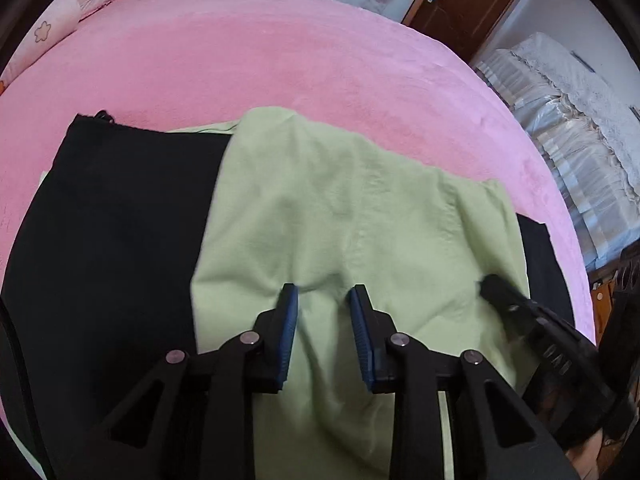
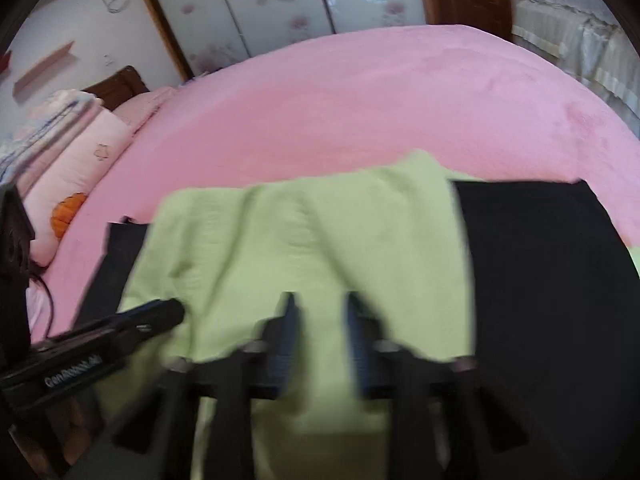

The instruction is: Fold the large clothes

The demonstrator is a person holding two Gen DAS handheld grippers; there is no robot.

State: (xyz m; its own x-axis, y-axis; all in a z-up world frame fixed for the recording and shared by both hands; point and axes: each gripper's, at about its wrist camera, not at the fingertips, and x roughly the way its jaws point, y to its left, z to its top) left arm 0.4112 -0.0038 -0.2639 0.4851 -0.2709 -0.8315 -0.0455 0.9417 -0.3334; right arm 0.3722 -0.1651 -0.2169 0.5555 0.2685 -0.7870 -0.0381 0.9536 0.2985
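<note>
A light green garment [image 1: 344,216] lies rumpled across a black garment [image 1: 116,232] on the pink bed. My left gripper [image 1: 323,294] is open just above the green cloth, with nothing between its blue pads. My right gripper [image 2: 319,300] is open over the same green garment [image 2: 304,236]; its view is blurred. The black garment [image 2: 548,280] shows on both sides of the green one. Each gripper appears at the edge of the other's view: the right one [image 1: 516,304], the left one [image 2: 160,312].
The pink bedspread [image 1: 280,52] stretches far beyond the clothes. Pink pillows [image 2: 76,148] lie at the head of the bed. A covered sofa [image 1: 580,120] and a brown door [image 1: 468,4] stand past the bed.
</note>
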